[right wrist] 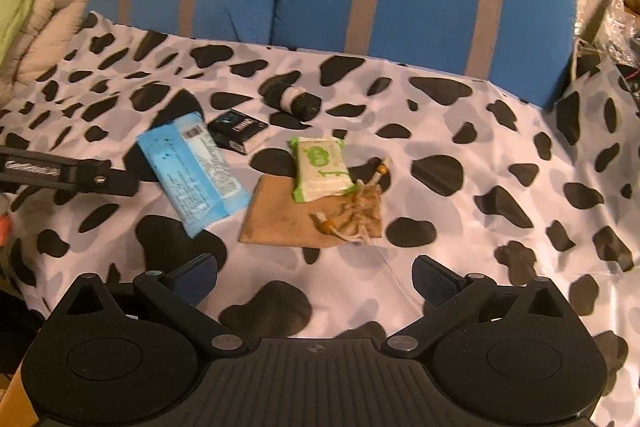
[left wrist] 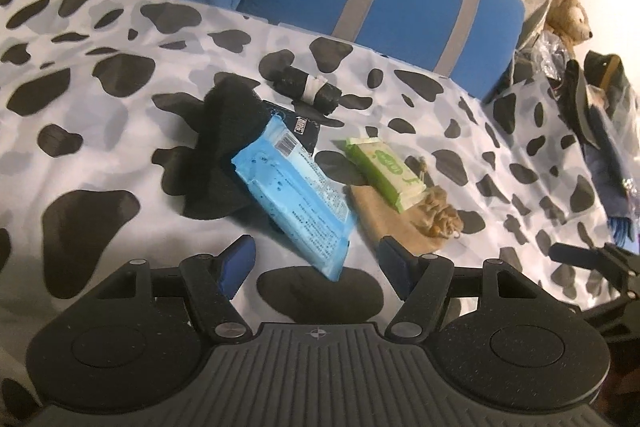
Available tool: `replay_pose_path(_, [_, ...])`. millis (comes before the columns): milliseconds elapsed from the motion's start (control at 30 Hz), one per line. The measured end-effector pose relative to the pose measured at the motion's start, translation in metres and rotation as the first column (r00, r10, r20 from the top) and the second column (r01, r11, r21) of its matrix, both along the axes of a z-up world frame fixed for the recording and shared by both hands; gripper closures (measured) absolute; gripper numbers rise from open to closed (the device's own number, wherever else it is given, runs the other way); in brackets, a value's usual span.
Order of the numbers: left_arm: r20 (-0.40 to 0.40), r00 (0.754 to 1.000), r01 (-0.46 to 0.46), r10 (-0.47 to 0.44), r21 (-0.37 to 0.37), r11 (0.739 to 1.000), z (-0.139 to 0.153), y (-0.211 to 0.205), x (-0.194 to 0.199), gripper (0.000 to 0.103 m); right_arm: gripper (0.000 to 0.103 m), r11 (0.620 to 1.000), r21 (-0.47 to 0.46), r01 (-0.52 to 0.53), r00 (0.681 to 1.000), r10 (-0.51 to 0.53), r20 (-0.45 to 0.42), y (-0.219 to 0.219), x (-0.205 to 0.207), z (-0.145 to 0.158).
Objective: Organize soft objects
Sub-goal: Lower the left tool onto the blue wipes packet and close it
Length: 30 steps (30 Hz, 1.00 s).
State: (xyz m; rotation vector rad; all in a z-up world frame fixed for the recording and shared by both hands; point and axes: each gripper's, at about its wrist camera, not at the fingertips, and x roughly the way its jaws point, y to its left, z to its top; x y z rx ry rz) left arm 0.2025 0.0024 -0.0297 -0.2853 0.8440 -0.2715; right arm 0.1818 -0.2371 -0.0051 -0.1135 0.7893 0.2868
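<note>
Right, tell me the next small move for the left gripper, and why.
Probably ease the left gripper forward and down over the blue wipes pack. Its jaws are open and empty, and the pack's near end lies just ahead between the fingers, resting partly on the black fuzzy cloth.

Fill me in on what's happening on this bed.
A person holds two hand-held grippers over a cow-print sheet. Both the left hand-held gripper and the right hand-held gripper are open and empty. Ahead lie a blue wipes pack, a green tissue pack resting on a tan drawstring pouch, and a black furry item. Nothing is grasped yet.
</note>
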Motion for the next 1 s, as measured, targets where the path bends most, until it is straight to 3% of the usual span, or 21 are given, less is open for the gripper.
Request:
replay_pose_path(200, [-0.068,0.996,-0.073,0.063,-0.161,0.984,-0.02,0.014,0.019,0.036,0.0,1.0,-0.003,-0.01,1.0,0.01,-0.012,0.003,0.001,0.0])
replay_pose_path(367, [-0.123,0.983,-0.163,0.133,-0.274,0.948,-0.041,0.028,0.037,0.037,0.0,1.0,-0.008,-0.027,1.0,0.027,-0.014,0.002,-0.001,0.0])
replay_pose_path(533, [-0.146,0.975,-0.212,0.169,-0.356,0.91,-0.059,0.035,0.048,0.038,0.0,0.999,-0.016,-0.034,0.999,0.033,-0.015,0.0,-0.003,0.0])
replay_pose_path(633, [-0.133,0.976,-0.208,0.17,-0.376,0.903,-0.064,0.033,0.052,0.039,0.0,1.0,-0.009,-0.029,0.999,0.029,-0.017,-0.004,-0.003,0.001])
replay_pose_path(800, [-0.119,0.982,-0.182,0.148,-0.368,0.912,-0.066,0.025,0.055,0.052,0.0,1.0,-0.004,-0.017,1.0,0.017,-0.019,-0.01,-0.002,0.002])
replay_pose_path(833, [-0.119,0.983,-0.176,0.142,-0.362,0.915,-0.066,0.023,0.055,0.063,0.0,1.0,-0.004,-0.015,1.0,0.015,-0.019,-0.011,-0.002,0.002])
replay_pose_path(933, [-0.132,0.982,-0.177,0.138,-0.361,0.916,-0.067,0.021,0.055,0.081,0.0,1.0,-0.001,-0.01,1.0,0.01,-0.021,-0.013,-0.002,0.003])
replay_pose_path(1000, [-0.126,0.981,-0.185,0.147,-0.383,0.905,-0.066,0.023,0.053,0.085,0.0,1.0,0.002,-0.009,1.0,0.01,-0.022,-0.014,-0.002,0.003])
